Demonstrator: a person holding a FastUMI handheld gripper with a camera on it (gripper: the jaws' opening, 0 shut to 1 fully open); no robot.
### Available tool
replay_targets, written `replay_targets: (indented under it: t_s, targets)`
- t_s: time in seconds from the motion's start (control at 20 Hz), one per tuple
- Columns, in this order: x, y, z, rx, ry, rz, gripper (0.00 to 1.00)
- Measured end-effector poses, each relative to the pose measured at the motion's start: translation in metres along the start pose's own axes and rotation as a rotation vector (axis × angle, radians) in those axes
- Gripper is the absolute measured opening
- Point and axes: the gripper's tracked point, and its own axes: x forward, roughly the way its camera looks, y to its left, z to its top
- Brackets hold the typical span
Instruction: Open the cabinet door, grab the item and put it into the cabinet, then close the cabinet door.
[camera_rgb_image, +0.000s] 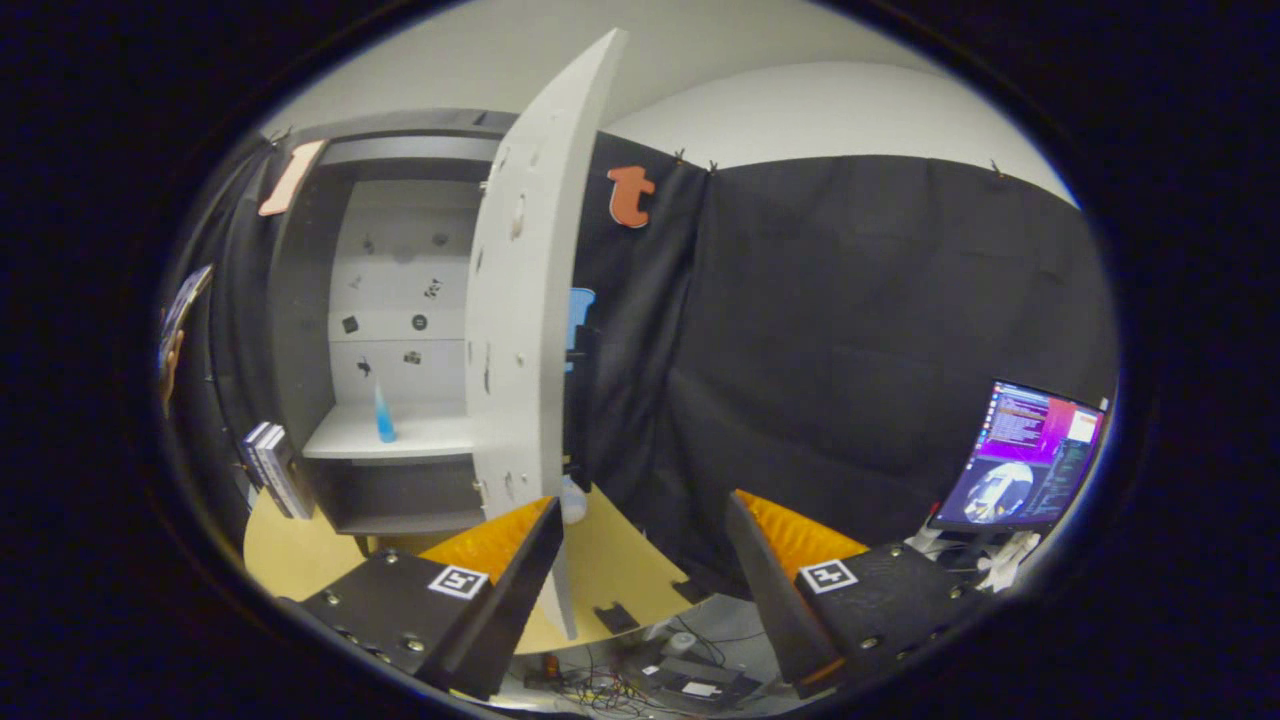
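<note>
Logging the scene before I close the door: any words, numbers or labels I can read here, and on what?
None can be read.
Spines of the books beside the cabinet: blurred.
Text on the monitor: too small.
Squares on the hand-held gripper, open with the cabinet door edge between its fingers: coded patterns, no words.

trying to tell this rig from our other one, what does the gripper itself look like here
The gripper has two wedge-shaped fingers rising from flat black plates studded with silver screws. Each plate carries a square black-and-white fiducial tag. Ribbed orange panels line the fingers. The jaws stand wide apart. No cables on the gripper itself are visible.
</note>
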Motion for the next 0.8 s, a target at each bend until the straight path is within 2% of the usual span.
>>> replay_targets:
  t_s: [0.15,0.4,0.6,0.8]
  targets:
    - [0.018,-0.009,0.018,0.043,-0.054,-0.042,0.98]
    - [0.041,0.012,0.046,0.134,-0.125,0.022,0.97]
    - [0.048,0.012,0.047,0.133,-0.126,0.021,0.95]
    - [0.047,0.021,0.047,0.127,-0.115,0.107,0.95]
